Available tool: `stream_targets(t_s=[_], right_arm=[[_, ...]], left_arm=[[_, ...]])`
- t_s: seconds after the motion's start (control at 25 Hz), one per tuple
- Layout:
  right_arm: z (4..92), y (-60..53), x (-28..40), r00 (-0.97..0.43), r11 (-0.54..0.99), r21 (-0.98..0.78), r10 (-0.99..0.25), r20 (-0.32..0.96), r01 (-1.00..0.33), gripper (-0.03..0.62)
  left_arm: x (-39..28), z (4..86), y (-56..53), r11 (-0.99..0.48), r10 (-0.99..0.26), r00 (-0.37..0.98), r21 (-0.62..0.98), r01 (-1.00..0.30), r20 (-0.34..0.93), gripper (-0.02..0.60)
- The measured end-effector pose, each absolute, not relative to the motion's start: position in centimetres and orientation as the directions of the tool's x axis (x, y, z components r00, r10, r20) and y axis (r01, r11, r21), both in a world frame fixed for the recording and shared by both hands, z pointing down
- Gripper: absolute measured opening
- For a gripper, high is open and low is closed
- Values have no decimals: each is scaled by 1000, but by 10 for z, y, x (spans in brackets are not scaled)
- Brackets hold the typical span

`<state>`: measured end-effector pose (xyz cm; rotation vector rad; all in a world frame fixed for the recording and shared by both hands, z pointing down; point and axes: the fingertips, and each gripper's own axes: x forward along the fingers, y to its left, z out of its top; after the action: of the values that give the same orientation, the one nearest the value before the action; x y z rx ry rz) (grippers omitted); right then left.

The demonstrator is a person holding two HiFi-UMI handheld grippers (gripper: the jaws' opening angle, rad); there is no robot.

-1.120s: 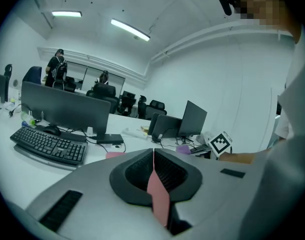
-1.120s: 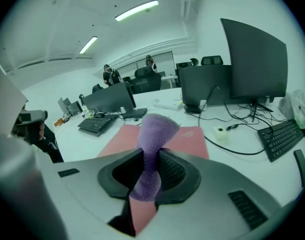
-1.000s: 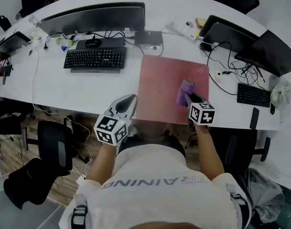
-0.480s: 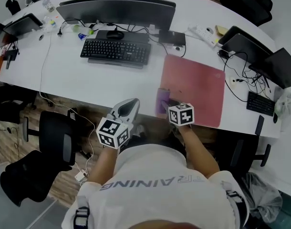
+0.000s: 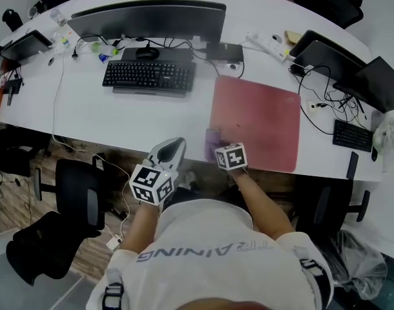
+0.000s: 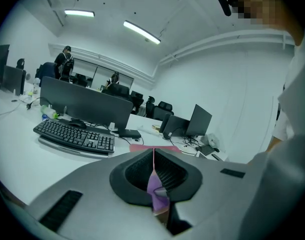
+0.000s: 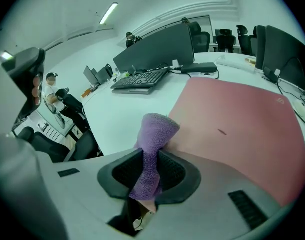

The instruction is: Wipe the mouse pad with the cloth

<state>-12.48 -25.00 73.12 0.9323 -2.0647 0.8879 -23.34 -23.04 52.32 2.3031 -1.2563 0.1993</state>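
Note:
The pink mouse pad (image 5: pixel 258 123) lies on the white desk (image 5: pixel 119 118), right of the keyboard. My right gripper (image 5: pixel 221 148) is shut on the purple cloth (image 5: pixel 211 136) at the pad's near left corner. In the right gripper view the cloth (image 7: pixel 155 134) sticks up between the jaws of that gripper (image 7: pixel 151 156), and its free end hangs over the left edge of the pad (image 7: pixel 237 114). My left gripper (image 5: pixel 173 146) hovers off the desk's front edge, left of the cloth. In its own view the left gripper (image 6: pixel 153 156) has its jaws together and holds nothing.
A black keyboard (image 5: pixel 148 76), a mouse (image 5: pixel 144 53) and a wide monitor (image 5: pixel 148 18) stand left of the pad. Dark screens (image 5: pixel 326 53), cables, a second keyboard (image 5: pixel 349 135) and a phone (image 5: pixel 352 165) crowd the right. An office chair (image 5: pixel 77 192) sits at my left.
My right gripper has dragged the cloth across the pad from its middle right to its near left corner. The left gripper has stayed near the desk's front edge.

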Motion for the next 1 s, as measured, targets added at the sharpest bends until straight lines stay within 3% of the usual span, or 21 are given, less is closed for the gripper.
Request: stream_targets(t_s=[0.24, 1.0], right_arm=[[734, -247, -95, -525, 513, -324, -313, 791, -795, 100], [740, -237, 84, -496, 438, -333, -336, 801, -835, 100]], left_arm=[[-196, 516, -235, -437, -755, 545, 340, -833, 365, 34], [-56, 501, -241, -454, -753, 550, 320, -832, 361, 34]])
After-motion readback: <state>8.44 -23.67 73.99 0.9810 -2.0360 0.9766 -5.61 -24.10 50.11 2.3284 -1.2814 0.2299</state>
